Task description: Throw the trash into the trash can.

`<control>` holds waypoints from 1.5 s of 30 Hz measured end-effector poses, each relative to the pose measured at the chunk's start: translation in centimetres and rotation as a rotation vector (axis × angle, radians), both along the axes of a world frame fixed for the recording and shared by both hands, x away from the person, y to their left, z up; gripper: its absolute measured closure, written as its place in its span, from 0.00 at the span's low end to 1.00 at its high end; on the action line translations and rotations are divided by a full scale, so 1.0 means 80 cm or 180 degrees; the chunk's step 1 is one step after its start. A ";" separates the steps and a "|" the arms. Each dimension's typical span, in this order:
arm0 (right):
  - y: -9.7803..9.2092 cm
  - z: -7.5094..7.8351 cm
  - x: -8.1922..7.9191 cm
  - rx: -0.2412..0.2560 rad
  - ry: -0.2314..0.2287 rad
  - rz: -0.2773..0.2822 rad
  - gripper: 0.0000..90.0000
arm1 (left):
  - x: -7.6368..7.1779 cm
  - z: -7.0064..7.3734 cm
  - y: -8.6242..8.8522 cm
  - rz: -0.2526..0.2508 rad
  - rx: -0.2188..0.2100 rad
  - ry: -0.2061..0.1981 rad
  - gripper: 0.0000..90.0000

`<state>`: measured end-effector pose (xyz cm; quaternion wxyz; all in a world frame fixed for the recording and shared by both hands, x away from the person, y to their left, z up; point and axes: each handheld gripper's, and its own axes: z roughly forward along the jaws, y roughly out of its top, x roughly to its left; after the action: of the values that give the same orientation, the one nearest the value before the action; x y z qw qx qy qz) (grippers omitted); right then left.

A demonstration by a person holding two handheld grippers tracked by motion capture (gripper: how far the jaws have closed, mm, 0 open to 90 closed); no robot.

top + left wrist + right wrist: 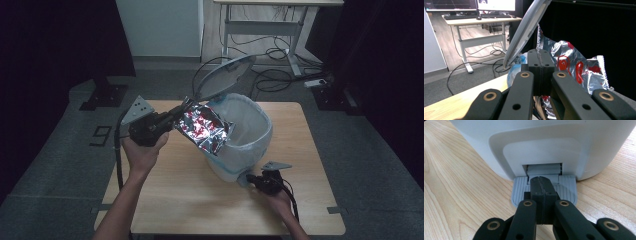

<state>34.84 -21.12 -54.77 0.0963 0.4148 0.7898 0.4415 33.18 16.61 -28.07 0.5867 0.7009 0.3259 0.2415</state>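
A light wooden desk (200, 200) stands on grey carpet (45, 170), black curtains (50, 40) at both sides, a white-legged far table (280, 20) over tangled cables (272, 75).

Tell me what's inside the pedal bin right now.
The bin holds a pale plastic liner folded over its rim. The foil bag, held by the left gripper, hangs over the near rim and hides that side; the bottom is out of view.

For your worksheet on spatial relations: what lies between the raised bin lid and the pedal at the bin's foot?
In the high view, the foil bag and the bin's lined open mouth lie between the lid and the pedal.
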 end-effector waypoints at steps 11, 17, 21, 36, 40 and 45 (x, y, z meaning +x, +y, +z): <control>0.000 0.000 0.000 0.0000 -0.0001 0.0002 1.00 | 0.007 0.002 -0.009 0.0005 0.0001 -0.0017 1.00; 0.000 0.000 0.000 0.0003 -0.0001 0.0006 1.00 | 0.012 -0.001 -0.015 0.0007 0.0004 0.0002 1.00; 0.000 0.000 0.000 0.0004 0.0000 0.0008 1.00 | 0.015 -0.002 -0.018 0.0012 -0.0002 0.0007 1.00; -0.001 0.000 0.001 0.0008 0.0004 0.0017 1.00 | 0.024 -0.005 -0.034 0.0019 0.0005 0.0020 1.00; -0.001 0.000 0.001 0.0007 0.0005 0.0020 1.00 | 0.026 -0.005 -0.038 0.0042 -0.0001 0.0014 1.00; -0.001 0.000 0.001 0.0007 0.0002 0.0025 1.00 | 0.027 -0.005 -0.043 0.0060 -0.0001 0.0014 1.00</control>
<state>34.91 -21.19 -54.78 0.0938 0.4120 0.7909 0.4426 35.36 13.16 -28.50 0.5837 0.6982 0.3338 0.2455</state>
